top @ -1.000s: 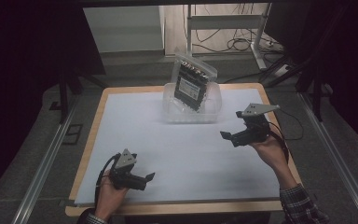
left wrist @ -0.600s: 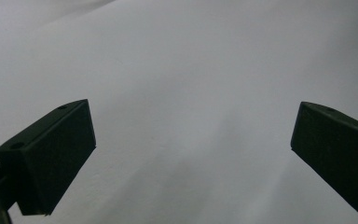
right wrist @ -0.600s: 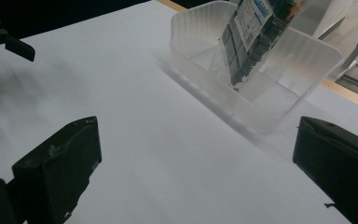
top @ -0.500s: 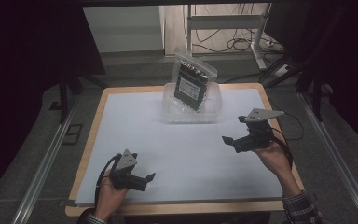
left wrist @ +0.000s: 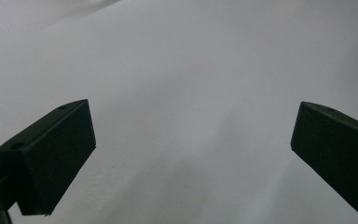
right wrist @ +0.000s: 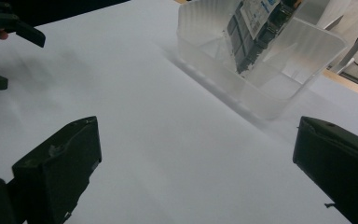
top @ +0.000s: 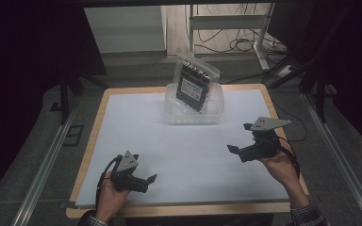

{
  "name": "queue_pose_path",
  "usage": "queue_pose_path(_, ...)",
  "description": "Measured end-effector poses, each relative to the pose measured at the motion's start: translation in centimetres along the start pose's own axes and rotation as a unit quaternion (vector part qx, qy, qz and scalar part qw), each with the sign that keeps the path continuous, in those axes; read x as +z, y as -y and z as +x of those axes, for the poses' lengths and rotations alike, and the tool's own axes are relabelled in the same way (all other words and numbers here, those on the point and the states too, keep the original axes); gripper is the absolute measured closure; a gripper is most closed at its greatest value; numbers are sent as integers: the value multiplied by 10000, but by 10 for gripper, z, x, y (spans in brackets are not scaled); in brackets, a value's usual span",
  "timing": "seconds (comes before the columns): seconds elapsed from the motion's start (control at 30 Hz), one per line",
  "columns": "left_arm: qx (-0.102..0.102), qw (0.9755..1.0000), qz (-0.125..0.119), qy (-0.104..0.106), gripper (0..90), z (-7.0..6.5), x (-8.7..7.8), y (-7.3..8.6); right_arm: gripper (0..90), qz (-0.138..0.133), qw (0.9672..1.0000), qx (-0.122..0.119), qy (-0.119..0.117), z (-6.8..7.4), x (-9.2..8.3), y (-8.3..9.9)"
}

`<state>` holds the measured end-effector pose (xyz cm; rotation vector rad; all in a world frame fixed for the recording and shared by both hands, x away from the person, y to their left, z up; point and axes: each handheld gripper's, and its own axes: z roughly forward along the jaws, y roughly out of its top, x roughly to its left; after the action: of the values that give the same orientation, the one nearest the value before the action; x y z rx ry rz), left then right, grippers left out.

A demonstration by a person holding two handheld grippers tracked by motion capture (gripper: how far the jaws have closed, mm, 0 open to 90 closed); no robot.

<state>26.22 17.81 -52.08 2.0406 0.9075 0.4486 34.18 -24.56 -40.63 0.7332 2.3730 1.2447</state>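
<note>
White sheeting covers most of the wooden table (top: 92,141) I am working at, with dark floor and cables around it; at the far middle of the sheet stands a clear plastic bin (top: 194,113), and a bagged circuit board (top: 194,85) leans tilted inside it, its top poking above the rim; from my right gripper view the bin (right wrist: 261,60) sits ahead and to the right, the board (right wrist: 256,32) slanting in one compartment; my right gripper (top: 238,151) hovers over the sheet near the right edge, well apart from the bin, fingers spread wide on nothing; my left gripper (top: 150,181) rests low at the near left, fingers likewise released, bare white sheet between them.
</note>
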Motion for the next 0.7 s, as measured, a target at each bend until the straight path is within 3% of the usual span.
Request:
queue_pose_path(0.2, 5, 10000, -4, -10, 0, 0, 0, 0, 9, 1, 10000, -15, -22, 5, -3, 4)
queue_pose_path(0.7, 10, 10000, 12, -6, 0, 0, 0, 0, 10, 133, 9997, 205, -47, 11, -7, 33)
